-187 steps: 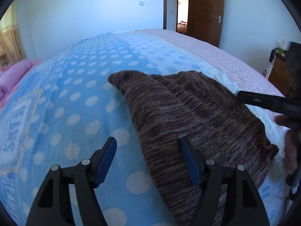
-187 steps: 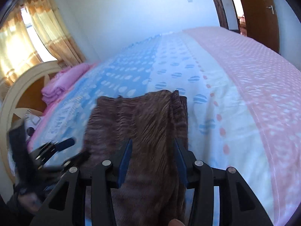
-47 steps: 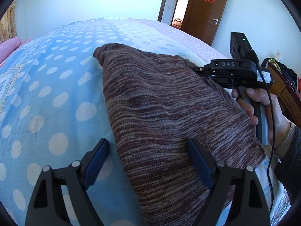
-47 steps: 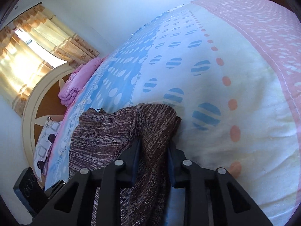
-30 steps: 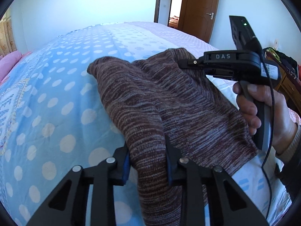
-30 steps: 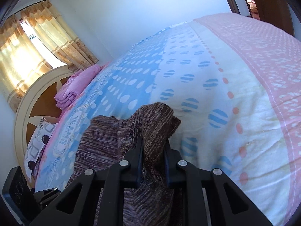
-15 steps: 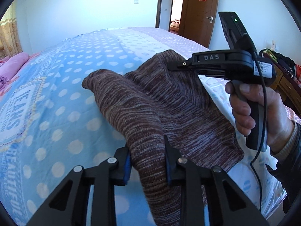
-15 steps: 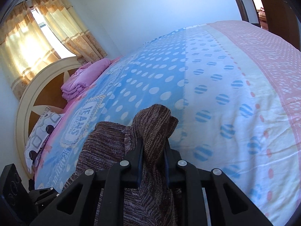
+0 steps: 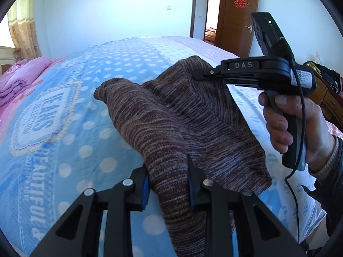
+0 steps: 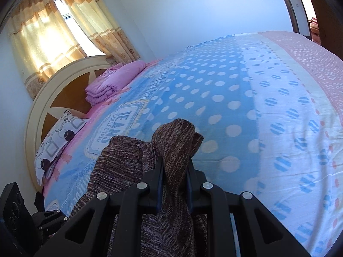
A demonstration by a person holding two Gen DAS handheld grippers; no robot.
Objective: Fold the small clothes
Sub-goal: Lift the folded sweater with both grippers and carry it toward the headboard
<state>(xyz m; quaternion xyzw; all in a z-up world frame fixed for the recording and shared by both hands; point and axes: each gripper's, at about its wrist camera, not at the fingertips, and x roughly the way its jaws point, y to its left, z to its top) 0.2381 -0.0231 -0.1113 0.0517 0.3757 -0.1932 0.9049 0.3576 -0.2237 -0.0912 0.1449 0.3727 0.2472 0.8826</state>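
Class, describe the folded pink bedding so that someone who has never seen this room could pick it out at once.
Start at the big bed with its blue polka-dot cover and follow it to the round cream headboard. The folded pink bedding lies stacked there, beyond the patterned pillow. It alone is plain pink, with no dots or pattern.

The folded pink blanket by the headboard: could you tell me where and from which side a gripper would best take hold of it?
Grip the pink blanket at its layered front edge, which faces the bed's foot. Come in low and level from the bedspread side. The headboard probably blocks any approach from behind, and the rounded, bulky top offers nothing to pinch.
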